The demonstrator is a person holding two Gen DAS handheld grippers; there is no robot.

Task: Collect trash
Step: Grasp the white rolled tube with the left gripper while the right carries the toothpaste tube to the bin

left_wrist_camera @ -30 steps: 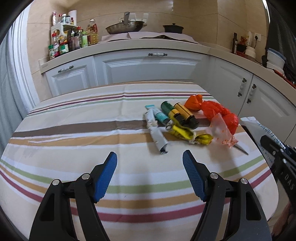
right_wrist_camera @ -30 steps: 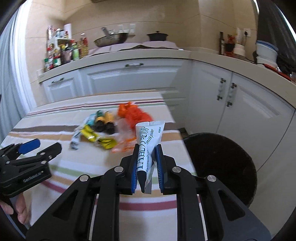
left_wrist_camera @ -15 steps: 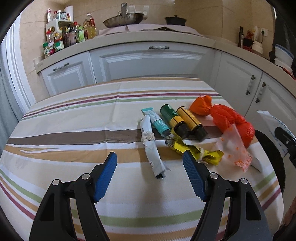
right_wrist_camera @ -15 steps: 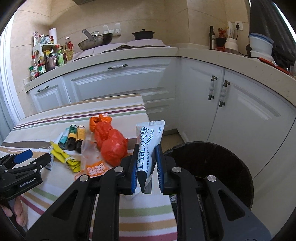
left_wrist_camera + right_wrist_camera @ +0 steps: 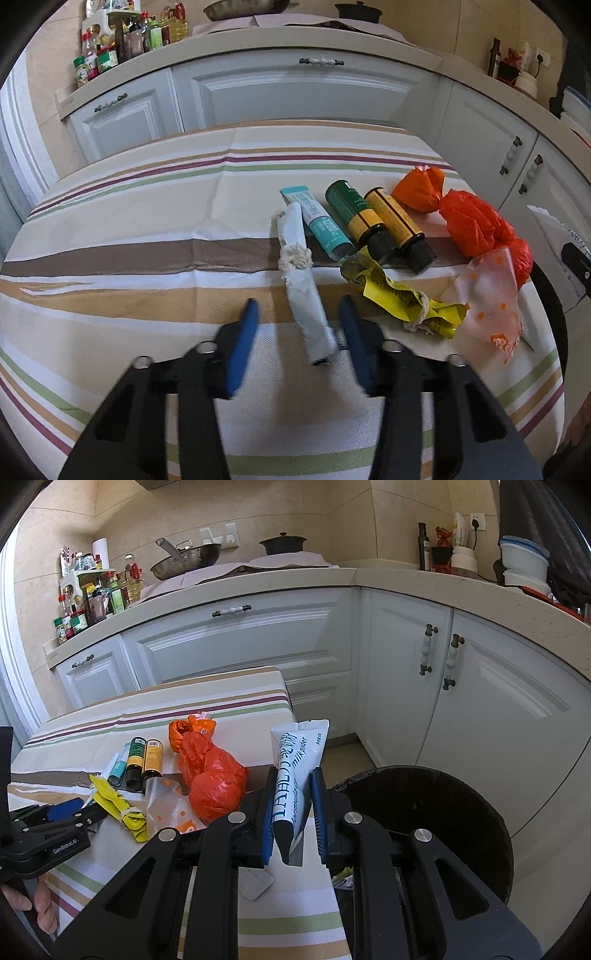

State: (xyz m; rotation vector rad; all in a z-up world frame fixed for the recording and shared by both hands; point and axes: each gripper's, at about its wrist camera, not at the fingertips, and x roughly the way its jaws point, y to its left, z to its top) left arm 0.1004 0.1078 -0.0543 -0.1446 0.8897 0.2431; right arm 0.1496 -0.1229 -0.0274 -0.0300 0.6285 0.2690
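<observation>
My right gripper (image 5: 293, 805) holds a white milk powder packet (image 5: 295, 764) between its jaws, which have parted slightly, beside the rim of a black trash bin (image 5: 436, 812). My left gripper (image 5: 297, 332) is open, its jaws on either side of a grey-white rolled wrapper (image 5: 301, 280) lying on the striped table. Beyond it lie a teal tube (image 5: 321, 227), a green bottle (image 5: 351, 214), a yellow bottle (image 5: 395, 225), a yellow wrapper (image 5: 402, 295), an orange plastic bag (image 5: 476, 225) and a clear orange-dotted bag (image 5: 491, 295).
The striped tablecloth (image 5: 147, 229) covers the table. White kitchen cabinets (image 5: 258, 642) and a counter with bottles (image 5: 92, 602) and pans stand behind. The bin sits on the floor at the table's right edge, next to cabinet doors (image 5: 480, 701).
My left gripper moved forward and down and narrowed around the rolled wrapper. My right gripper carried the packet right, to the bin's rim, and its jaws loosened a little.
</observation>
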